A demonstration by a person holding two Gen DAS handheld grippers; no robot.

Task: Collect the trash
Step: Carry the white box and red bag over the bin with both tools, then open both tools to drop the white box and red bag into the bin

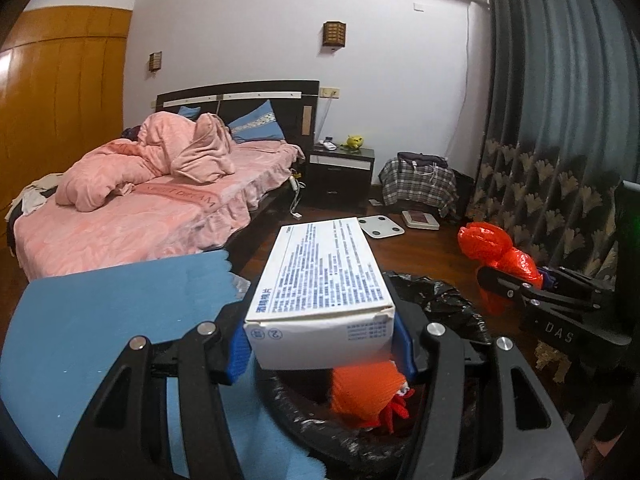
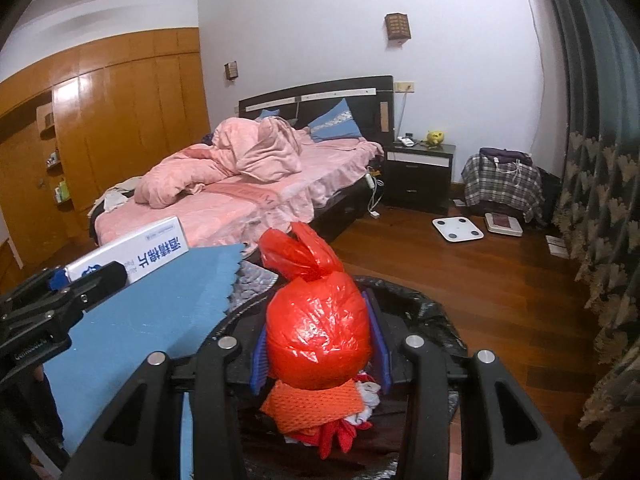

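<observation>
L gripper [image 1: 320, 344] is clamped on box [image 1: 320, 276]; R gripper [image 2: 320, 344] is clamped on red bag [image 2: 318, 328]. Both are held over bin [image 2: 420, 312], 6 o'clock in each view. Orange knit item [image 2: 312, 408] is already inside. Drops judged still pending; no other trash is made out.

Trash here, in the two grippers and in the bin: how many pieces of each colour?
White: 1, the white printed cardboard box in the left gripper.
Red: 1, the knotted red plastic bag in the right gripper.
Orange: 1, the orange knitted item in the black-lined bin.
Total: 3.
</observation>
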